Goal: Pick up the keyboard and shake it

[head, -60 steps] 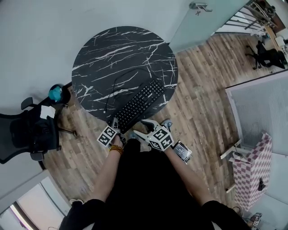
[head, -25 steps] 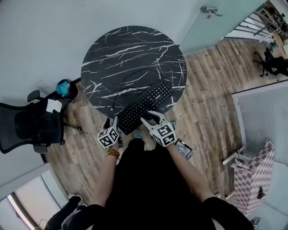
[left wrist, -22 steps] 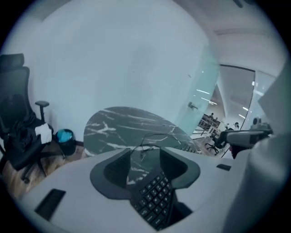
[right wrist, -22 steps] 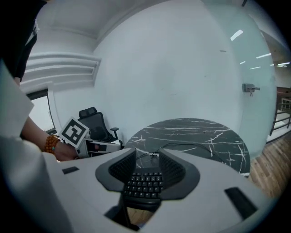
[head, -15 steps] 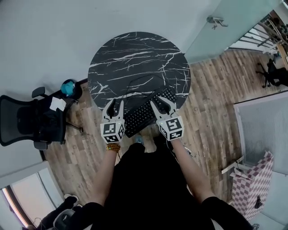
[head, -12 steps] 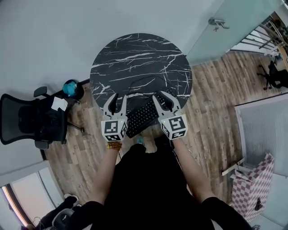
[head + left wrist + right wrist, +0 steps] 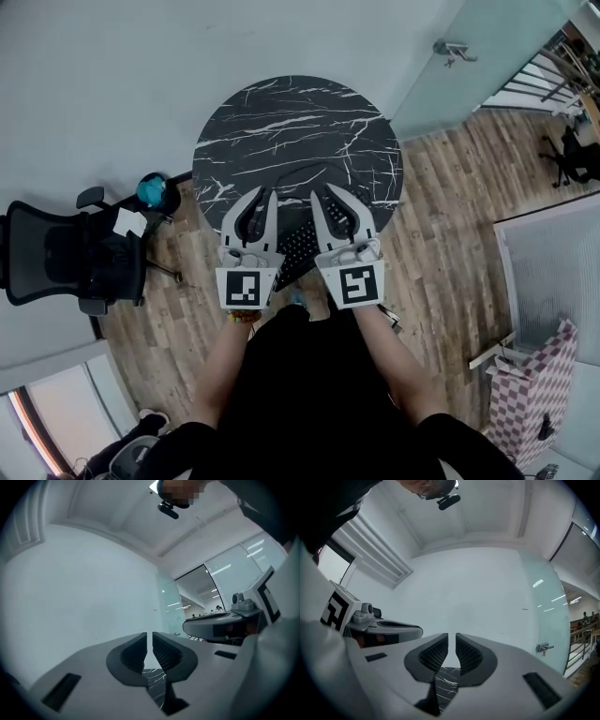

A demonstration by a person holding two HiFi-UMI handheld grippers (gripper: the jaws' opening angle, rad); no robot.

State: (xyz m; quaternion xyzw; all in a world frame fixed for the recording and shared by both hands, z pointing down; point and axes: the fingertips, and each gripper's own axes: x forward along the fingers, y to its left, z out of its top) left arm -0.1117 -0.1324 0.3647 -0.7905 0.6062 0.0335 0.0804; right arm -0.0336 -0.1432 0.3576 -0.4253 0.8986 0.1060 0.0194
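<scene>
Soft, even indoor light is washing over the round marble table point(image 7: 291, 131) in the head view, leaving only faint shadows on the wooden floor point(image 7: 441, 234) beside it, while the wide lens is bending walls and planks far from the table into curves. In both gripper views a dark ring is closing in at the corners, the near shells of the left gripper point(image 7: 149, 639) and right gripper point(image 7: 452, 641) are looking soft and hazy, and ceiling strips are glinting on glass panels point(image 7: 229, 569) beyond the table.

the black keyboard point(image 7: 298, 246) lies flat, slanted, at the round marble table's point(image 7: 281, 122) near edge, partly hidden.
</scene>
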